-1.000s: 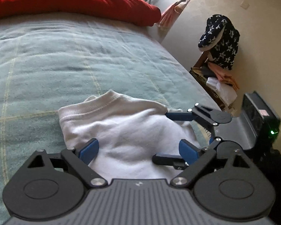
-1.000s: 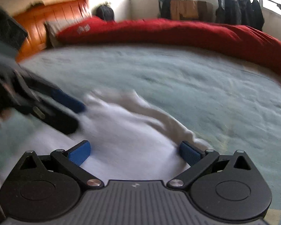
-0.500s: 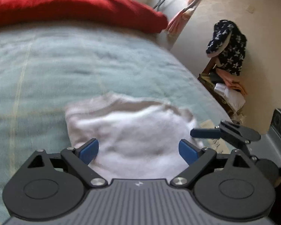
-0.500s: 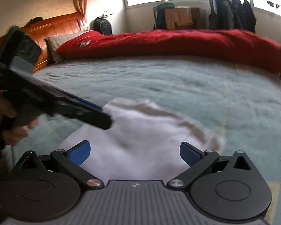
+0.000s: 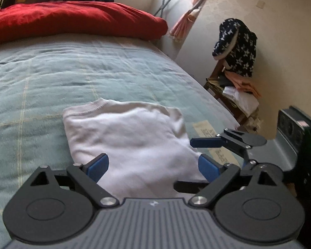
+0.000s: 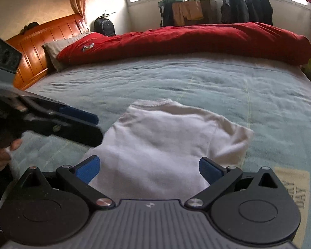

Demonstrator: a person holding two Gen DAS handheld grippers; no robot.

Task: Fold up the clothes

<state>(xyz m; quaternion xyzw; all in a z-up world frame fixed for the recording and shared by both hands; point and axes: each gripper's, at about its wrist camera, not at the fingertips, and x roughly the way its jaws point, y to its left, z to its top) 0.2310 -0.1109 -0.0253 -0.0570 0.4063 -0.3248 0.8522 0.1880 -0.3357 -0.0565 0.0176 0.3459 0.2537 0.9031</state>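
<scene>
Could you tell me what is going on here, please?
A person with a gripper in each hand is folding clothes on a bed. A white shirt lies folded on the blue-green bedspread, collar away from the cameras. The left gripper and right gripper are both open and hold nothing. A red duvet lies along the far side.

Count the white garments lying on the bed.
1: a folded white shirt on the near part of the bed, in front of both open grippers. Others may lie out of view.
</scene>
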